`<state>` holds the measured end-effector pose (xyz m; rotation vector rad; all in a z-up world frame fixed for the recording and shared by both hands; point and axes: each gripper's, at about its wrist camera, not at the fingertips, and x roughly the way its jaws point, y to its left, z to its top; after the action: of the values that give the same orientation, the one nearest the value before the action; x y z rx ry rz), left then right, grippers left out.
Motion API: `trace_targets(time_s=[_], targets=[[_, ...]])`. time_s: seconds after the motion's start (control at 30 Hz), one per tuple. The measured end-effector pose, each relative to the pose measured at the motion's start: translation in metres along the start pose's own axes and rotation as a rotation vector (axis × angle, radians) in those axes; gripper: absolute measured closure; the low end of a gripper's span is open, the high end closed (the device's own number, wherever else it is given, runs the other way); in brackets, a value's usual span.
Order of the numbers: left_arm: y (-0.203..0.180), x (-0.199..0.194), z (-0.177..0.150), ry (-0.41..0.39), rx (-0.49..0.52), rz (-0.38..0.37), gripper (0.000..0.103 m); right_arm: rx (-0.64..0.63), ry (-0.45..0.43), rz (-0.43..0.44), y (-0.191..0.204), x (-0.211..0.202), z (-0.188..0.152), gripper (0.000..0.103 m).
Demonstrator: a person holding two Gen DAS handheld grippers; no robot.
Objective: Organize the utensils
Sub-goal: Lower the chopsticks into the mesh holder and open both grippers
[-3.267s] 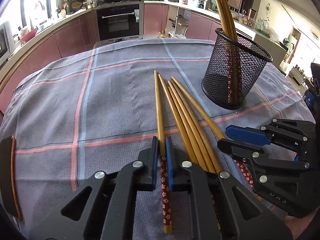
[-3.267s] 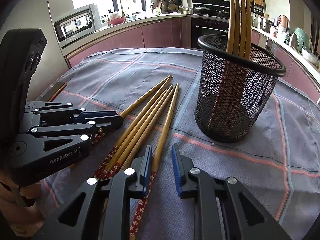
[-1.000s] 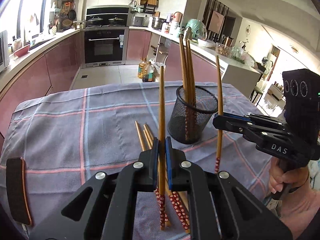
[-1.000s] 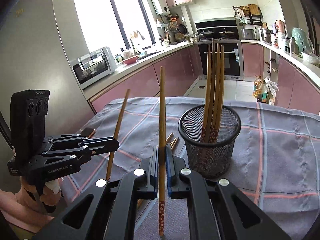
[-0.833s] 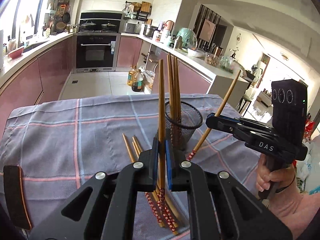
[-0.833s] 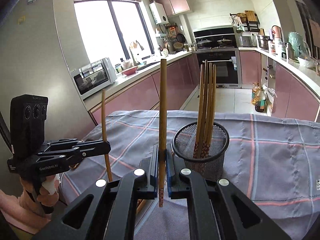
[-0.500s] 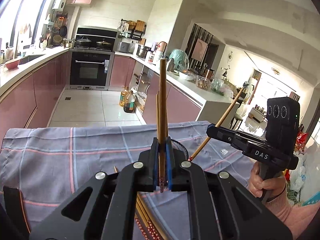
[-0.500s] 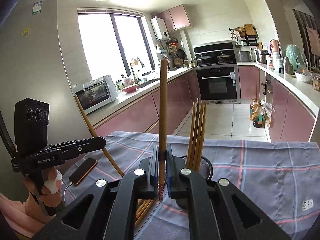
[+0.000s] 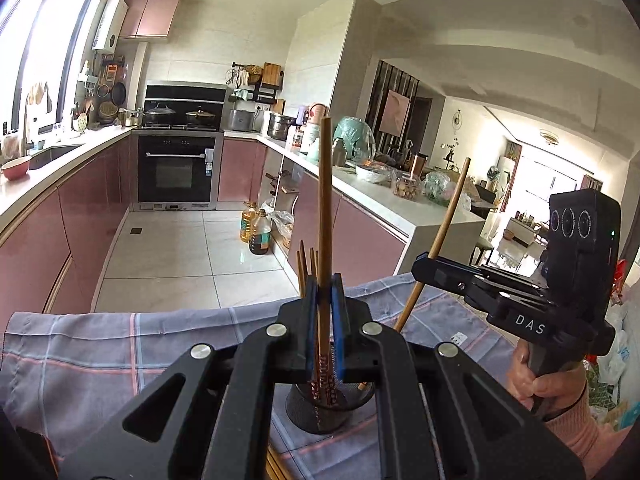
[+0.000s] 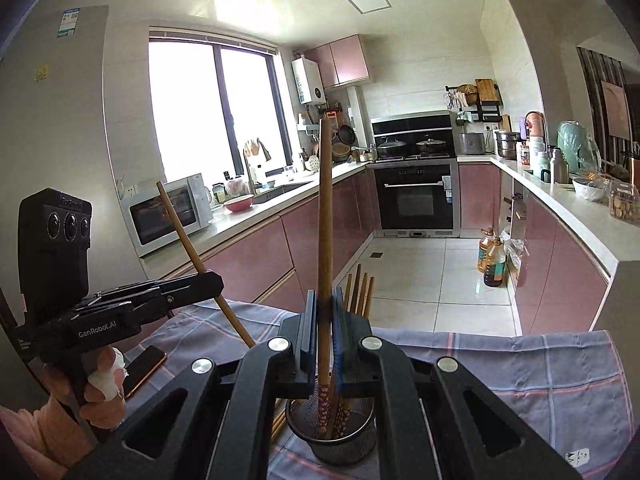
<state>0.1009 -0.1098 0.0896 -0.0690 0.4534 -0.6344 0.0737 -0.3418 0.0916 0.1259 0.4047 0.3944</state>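
A surface [image 9: 100, 344] draped in grey cloth with pink and pale blue checks carries a round black wire-mesh cup [image 10: 334, 436]. Several slim wooden chopsticks [image 10: 362, 288] with red flower-patterned ends stand inside it. Above the cup, the left gripper [image 9: 325, 312] is clamped on one upright chopstick [image 9: 325, 200], and the right gripper [image 10: 325, 316] is clamped on another chopstick [image 10: 325, 208]. Both sticks' patterned ends hang over the cup's mouth.
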Motion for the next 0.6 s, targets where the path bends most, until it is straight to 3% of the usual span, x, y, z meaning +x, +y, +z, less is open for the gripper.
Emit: trace_targets(time_s=[0.43, 0.6], targets=[[-0.005, 0.056, -0.041, 0.245, 0.083, 0.031, 0.096, 0.017, 0.219, -0.021, -0.012, 0.054, -0.033, 0.097], [-0.002, 0.072, -0.043, 0.301, 0.097, 0.014, 0.095, 0.037, 0.277, -0.035, -0.017, 0.074, -0.04, 0.097]])
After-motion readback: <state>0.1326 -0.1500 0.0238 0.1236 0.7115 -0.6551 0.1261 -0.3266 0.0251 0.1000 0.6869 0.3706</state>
